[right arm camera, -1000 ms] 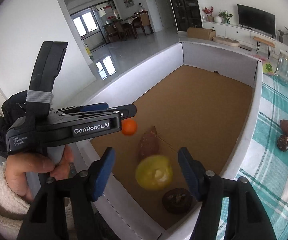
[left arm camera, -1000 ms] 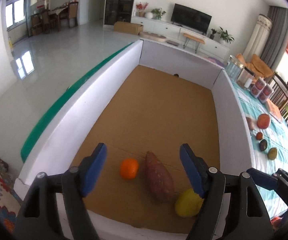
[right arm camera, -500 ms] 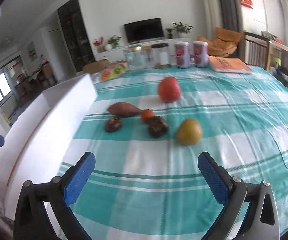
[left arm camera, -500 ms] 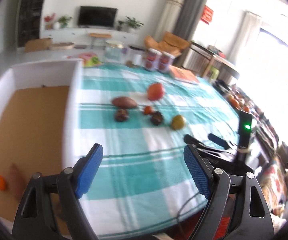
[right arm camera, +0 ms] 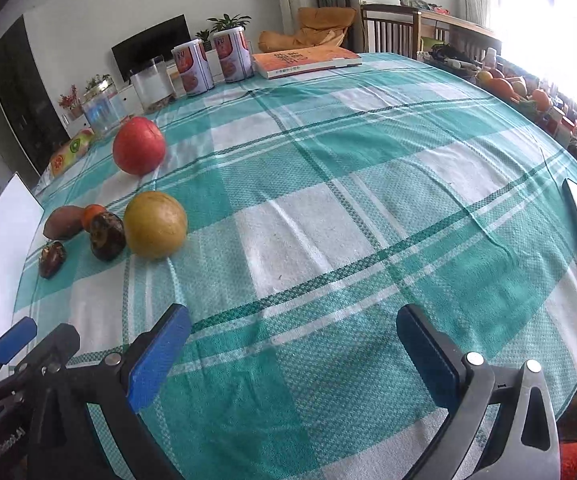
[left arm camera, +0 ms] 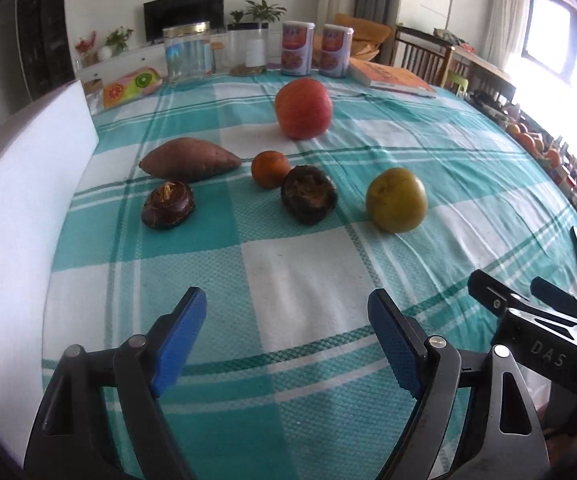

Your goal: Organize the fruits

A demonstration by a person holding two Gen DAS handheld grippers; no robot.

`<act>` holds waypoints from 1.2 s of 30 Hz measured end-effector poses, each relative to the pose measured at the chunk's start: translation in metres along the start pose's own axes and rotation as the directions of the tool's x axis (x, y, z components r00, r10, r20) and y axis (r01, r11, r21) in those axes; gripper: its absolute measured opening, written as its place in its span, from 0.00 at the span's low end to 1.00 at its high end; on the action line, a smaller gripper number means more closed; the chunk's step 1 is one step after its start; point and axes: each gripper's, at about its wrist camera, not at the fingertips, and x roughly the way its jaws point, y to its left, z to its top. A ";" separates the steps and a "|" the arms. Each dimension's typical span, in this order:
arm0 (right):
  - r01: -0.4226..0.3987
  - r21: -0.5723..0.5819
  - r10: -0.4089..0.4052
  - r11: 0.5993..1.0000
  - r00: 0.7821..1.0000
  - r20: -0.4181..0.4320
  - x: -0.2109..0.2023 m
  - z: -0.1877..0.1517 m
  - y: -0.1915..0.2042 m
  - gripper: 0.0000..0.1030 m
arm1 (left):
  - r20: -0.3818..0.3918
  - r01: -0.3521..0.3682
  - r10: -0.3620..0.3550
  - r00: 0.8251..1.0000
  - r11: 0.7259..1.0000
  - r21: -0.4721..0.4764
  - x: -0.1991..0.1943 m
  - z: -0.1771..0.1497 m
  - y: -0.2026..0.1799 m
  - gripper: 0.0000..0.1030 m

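Checked tablecloth (left arm camera: pixel 296 264) below — left gripper (left arm camera: pixel 288 340) and right gripper (right arm camera: pixel 292 356) tilt downward, jaws spread, empty.

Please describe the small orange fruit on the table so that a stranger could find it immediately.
On the teal checked tablecloth, a cluster of produce lies near the white box wall. The small orange fruit sits in its middle, between the sweet potato and a dark wrinkled fruit. It is the cluster's only bright orange piece.

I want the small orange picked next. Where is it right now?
In the left wrist view the small orange sits mid-table on the checked cloth, between the sweet potato on its left and the dark fruit touching its lower right.
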 end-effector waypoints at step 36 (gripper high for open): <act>0.075 -0.074 -0.079 0.994 0.996 -0.048 0.010 -0.007 0.015 1.00 | -0.052 -0.025 0.026 0.998 0.999 0.030 0.020 -0.007 0.002 0.92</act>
